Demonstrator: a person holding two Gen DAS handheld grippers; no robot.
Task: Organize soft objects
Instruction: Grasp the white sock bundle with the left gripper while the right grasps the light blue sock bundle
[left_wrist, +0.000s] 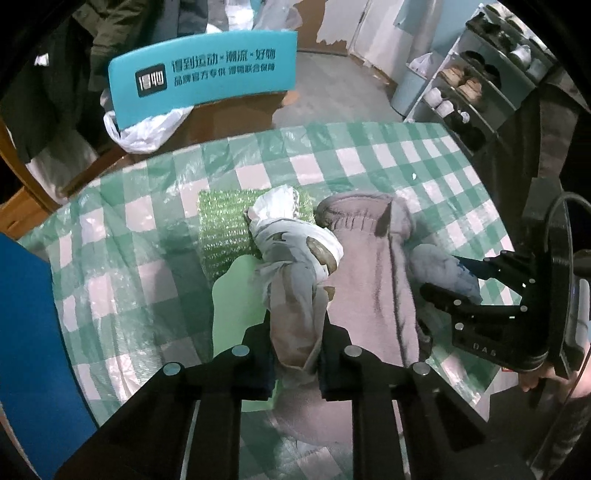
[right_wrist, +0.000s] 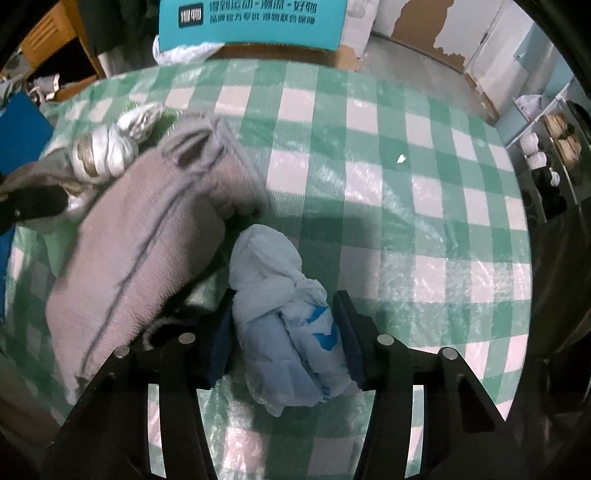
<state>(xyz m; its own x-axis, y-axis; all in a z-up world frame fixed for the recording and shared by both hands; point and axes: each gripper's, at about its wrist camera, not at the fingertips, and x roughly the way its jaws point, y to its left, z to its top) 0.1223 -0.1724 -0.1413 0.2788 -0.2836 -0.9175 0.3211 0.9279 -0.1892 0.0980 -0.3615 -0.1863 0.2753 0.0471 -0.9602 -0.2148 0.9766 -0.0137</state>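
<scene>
My left gripper (left_wrist: 297, 332) is shut on a knotted white and tan plastic bag (left_wrist: 295, 258), which also shows in the right wrist view (right_wrist: 103, 155). A folded grey towel (left_wrist: 373, 273) lies beside it on the checked table (left_wrist: 147, 258). My right gripper (right_wrist: 284, 325) is closed on a knotted pale blue plastic bag (right_wrist: 280, 306) resting on the table; both pads touch its sides. The right gripper (left_wrist: 458, 277) shows in the left wrist view holding that blue bag (left_wrist: 443, 269) right of the towel. A green bubble-wrap sheet (left_wrist: 225, 229) lies under the white bag.
A teal sign (left_wrist: 207, 77) on a cardboard box stands beyond the table's far edge. A shoe rack (left_wrist: 476, 88) stands at the far right. A blue panel (left_wrist: 33, 332) is at the left. A light green sheet (left_wrist: 236, 295) lies under the left gripper.
</scene>
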